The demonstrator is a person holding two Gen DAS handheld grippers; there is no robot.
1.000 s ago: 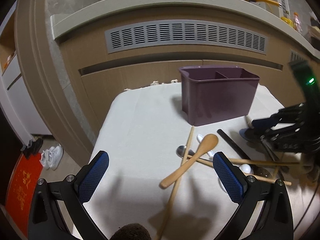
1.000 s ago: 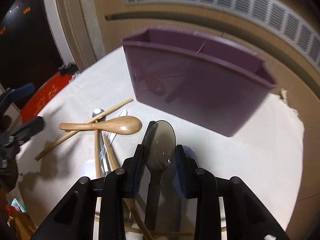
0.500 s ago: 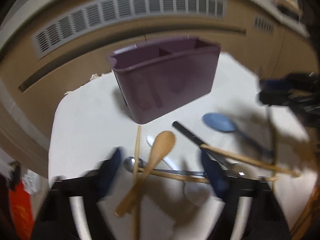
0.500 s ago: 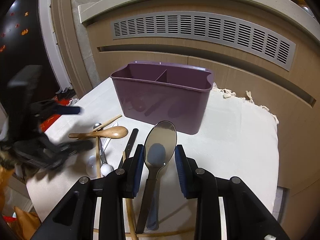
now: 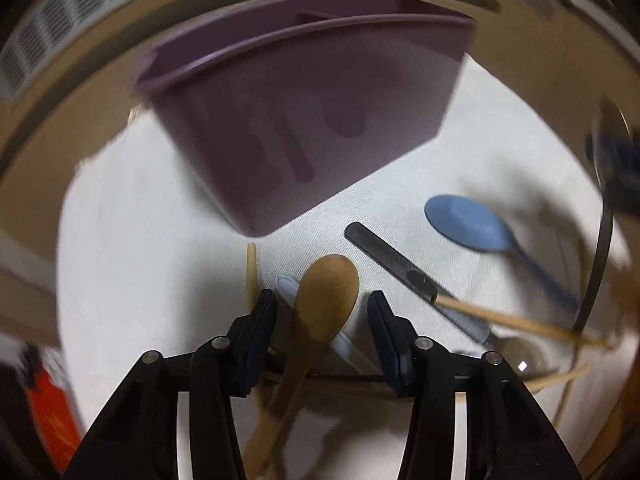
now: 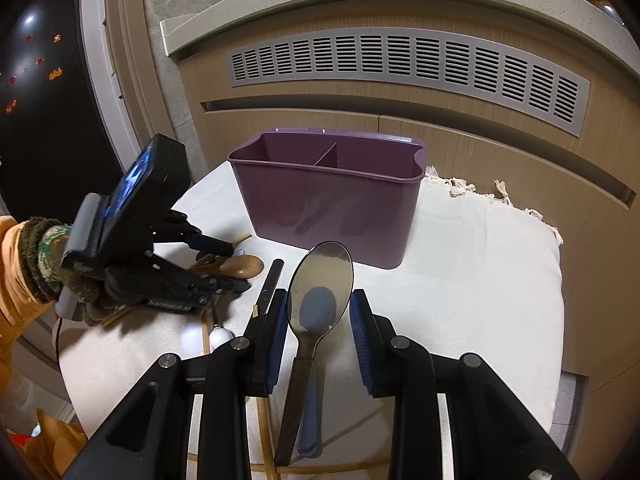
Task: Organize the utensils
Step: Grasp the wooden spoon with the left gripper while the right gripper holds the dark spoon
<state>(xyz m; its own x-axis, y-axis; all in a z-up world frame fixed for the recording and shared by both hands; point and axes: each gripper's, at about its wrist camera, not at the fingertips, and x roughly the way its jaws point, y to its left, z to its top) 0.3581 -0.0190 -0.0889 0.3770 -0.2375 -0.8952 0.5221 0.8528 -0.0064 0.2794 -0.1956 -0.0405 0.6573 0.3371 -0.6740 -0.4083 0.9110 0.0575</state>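
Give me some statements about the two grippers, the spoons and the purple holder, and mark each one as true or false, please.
1. The right gripper holds a metal spoon. True.
2. The purple holder already contains utensils. False: both compartments look empty.
3. The wooden spoon lies between the fingers of the left gripper. True.
4. The left gripper is closed tightly on the wooden spoon. False: there are gaps on both sides.
5. The blue spoon stands in the holder. False: it lies on the white cloth.
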